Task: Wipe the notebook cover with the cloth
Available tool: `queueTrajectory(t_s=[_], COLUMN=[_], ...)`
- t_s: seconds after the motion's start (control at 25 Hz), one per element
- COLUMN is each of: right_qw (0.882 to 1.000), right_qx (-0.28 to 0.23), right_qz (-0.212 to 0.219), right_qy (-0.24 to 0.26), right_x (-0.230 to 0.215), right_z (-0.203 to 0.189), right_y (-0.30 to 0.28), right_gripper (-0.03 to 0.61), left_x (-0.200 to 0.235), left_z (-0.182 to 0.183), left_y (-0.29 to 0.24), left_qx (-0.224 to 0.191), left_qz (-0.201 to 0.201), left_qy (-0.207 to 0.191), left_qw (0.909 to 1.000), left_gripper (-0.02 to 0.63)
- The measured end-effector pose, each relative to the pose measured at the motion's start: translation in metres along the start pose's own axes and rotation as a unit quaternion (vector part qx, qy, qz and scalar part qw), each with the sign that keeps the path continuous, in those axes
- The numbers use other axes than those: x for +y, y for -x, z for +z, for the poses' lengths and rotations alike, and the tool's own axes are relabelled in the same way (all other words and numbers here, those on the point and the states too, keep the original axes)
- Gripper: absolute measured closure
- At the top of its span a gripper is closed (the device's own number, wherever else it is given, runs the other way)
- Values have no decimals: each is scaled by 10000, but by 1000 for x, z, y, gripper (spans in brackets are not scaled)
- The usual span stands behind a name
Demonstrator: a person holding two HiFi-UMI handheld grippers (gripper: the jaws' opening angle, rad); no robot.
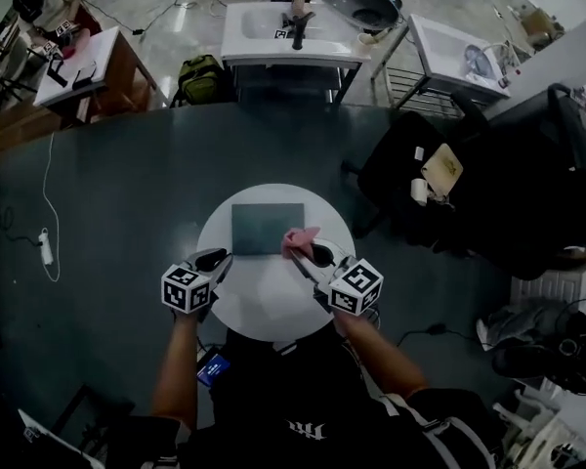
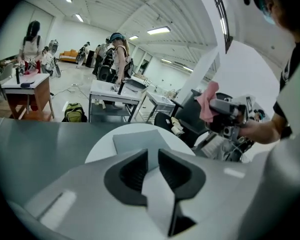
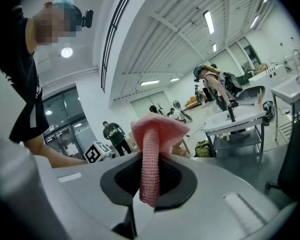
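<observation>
A grey notebook (image 1: 267,228) lies flat on the far half of the round white table (image 1: 264,301); it also shows in the left gripper view (image 2: 135,140) just past the jaws. My right gripper (image 1: 308,254) is shut on a folded pink cloth (image 1: 299,239), which stands up between its pads (image 3: 157,129) and hangs over the notebook's right edge. My left gripper (image 1: 218,258) sits at the notebook's near left corner, off its surface. Its jaws (image 2: 152,156) stand a little apart with nothing between them. The left gripper view also shows the right gripper (image 2: 229,115) holding the cloth (image 2: 208,101).
A black chair (image 1: 420,179) with small items on it stands right of the table. White worktables (image 1: 293,32) and a green backpack (image 1: 201,76) are at the back, where people stand. A power strip (image 1: 46,247) with a cable lies on the floor at left.
</observation>
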State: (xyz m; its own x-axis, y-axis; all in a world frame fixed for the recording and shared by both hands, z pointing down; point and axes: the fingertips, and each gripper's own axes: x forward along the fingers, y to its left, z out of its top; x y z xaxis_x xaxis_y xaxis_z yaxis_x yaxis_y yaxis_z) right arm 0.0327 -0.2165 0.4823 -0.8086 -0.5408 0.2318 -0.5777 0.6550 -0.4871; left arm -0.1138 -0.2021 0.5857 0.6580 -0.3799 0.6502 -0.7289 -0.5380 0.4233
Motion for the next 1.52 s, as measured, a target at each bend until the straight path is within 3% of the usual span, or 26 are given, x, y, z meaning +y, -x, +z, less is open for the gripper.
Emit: queueTrajectory(t_s=[0.44,0.8,1.12,1.52], right_qw=[9994,9977,9970,9834], right_qx=[329,526,643,1381], right_qz=[51,159,-27,-167], right_qy=[-12,390,422,1169], right_x=[-23,-31,-48,-70], right_z=[-54,-72,-86,-127], right_y=[-65,-109,-136,-180], right_gripper=[549,549,549,549], left_x=[45,63,74,82], left_z=[-44,-62,-76,-96], left_y=[-32,-44,-59,-91], left_qx=[178,197,386,670], left_qz=[-103,-1,-35,-60], left_qy=[-142,-223,-540,-674], left_qw=[9997,9996,9978,9955], left_gripper=[506,477,466,465])
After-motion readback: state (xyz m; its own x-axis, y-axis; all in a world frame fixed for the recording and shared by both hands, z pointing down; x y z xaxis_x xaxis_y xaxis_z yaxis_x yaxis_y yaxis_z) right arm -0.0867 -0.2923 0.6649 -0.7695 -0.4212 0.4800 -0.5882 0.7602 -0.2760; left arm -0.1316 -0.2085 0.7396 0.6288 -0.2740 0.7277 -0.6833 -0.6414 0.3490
